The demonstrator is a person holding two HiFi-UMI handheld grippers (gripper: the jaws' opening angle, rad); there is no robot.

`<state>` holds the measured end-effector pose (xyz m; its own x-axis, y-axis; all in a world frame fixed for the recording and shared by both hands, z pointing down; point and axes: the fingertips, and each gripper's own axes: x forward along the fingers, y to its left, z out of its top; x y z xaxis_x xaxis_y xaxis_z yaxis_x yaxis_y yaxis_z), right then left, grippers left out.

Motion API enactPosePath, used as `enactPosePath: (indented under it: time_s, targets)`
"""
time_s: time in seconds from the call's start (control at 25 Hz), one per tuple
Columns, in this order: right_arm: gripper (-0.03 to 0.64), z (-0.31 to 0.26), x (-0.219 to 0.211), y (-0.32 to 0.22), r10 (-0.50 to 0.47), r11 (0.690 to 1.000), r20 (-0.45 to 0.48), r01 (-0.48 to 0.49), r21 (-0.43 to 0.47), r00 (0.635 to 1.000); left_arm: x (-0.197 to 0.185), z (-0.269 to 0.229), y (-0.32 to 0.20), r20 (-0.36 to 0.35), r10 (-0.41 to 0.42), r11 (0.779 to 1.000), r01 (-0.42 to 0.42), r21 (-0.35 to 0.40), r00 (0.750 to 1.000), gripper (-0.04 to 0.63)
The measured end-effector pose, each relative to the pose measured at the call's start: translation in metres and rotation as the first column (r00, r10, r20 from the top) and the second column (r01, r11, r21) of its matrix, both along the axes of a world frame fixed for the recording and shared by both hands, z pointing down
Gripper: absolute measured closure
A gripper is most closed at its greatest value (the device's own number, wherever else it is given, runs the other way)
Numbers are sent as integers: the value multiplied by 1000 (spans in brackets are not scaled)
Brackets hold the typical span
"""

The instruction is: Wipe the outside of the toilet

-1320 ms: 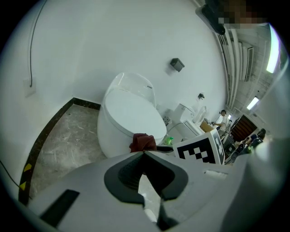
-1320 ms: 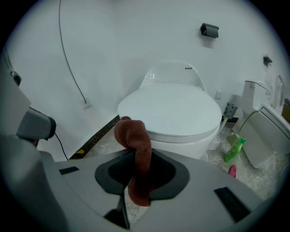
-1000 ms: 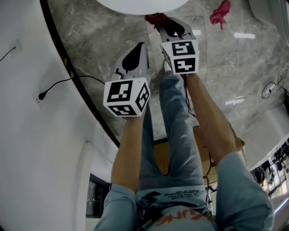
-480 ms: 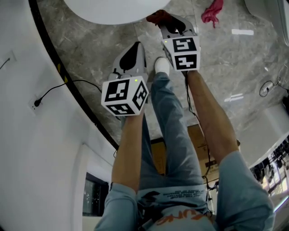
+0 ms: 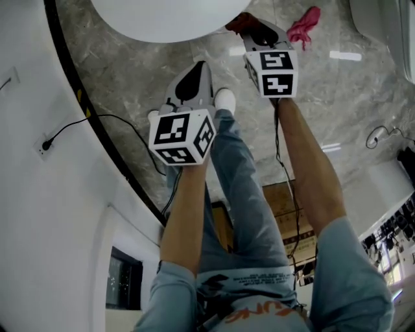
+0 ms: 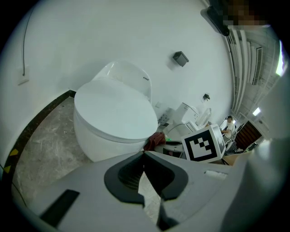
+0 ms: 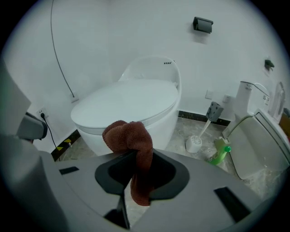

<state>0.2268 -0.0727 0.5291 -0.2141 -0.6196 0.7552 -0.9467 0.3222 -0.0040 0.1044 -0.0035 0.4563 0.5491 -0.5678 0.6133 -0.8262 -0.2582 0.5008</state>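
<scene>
A white toilet [image 7: 129,111] with its lid down stands against the white wall; its lid also shows as the toilet [image 5: 162,19] at the top of the head view and as the toilet [image 6: 113,120] in the left gripper view. My right gripper [image 7: 138,161] is shut on a brown cloth [image 7: 131,140], which bunches above the jaws just short of the toilet's front rim. The same brown cloth [image 5: 238,23] peeks past the right gripper [image 5: 254,29]. My left gripper [image 6: 144,156] is shut and holds nothing; the left gripper [image 5: 192,76] hangs left of the right one.
A pink rag [image 5: 303,24] lies on the marble floor at the upper right. A toilet brush in its holder [image 7: 197,138] and a green bottle [image 7: 219,152] stand right of the toilet, beside a second white fixture [image 7: 258,140]. A black cable [image 5: 97,123] runs from a wall socket.
Both grippers moved forward toward the toilet, the right one with the cloth further up and right. The person's white shoe stepped forward beside the left gripper.
</scene>
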Motion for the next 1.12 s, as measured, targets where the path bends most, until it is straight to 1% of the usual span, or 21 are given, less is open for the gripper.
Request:
enactPosePath:
  time_s: [0.08,0.16,0.4,0.52,0.68,0.8,0.92,1.04,1.12]
  targets:
    - [532,3,6,-4,19,1000,2,-19,-7,1000,-1,0,-2,0,-3,1000,3,2,1000,601]
    - [534,4,14,-10,62,998,8,-62,-8,998,-3,-1,-2,0,-8,1000,8,6,1000,601]
    - [534,0,36,-20,142,990,3,-142,21,990,-19,0,6,2,-29,1000,29,6,1000,601]
    - [531,-6,39,-13,171,985,2,-171,36,985,-31,1,13,3,-38,999,38,4,999,601]
    - [529,-10,31,9,188,981,3,-188,34,982,-57,0,21,4,-54,999,54,7,999,601]
    - [528,-7,15,31,176,984,-10,-176,14,984,-84,-1,27,8,-75,997,75,12,997,601]
    - [528,-7,-7,52,139,990,-27,-139,4,990,-115,-1,33,9,-110,994,110,12,994,601]
    - [528,-7,-39,72,50,999,-70,-51,-7,996,-145,0,40,12,-143,990,143,5,990,601]
    - [528,-8,-68,83,-16,1000,-84,14,-20,996,-165,0,44,22,-160,987,160,1,987,601]
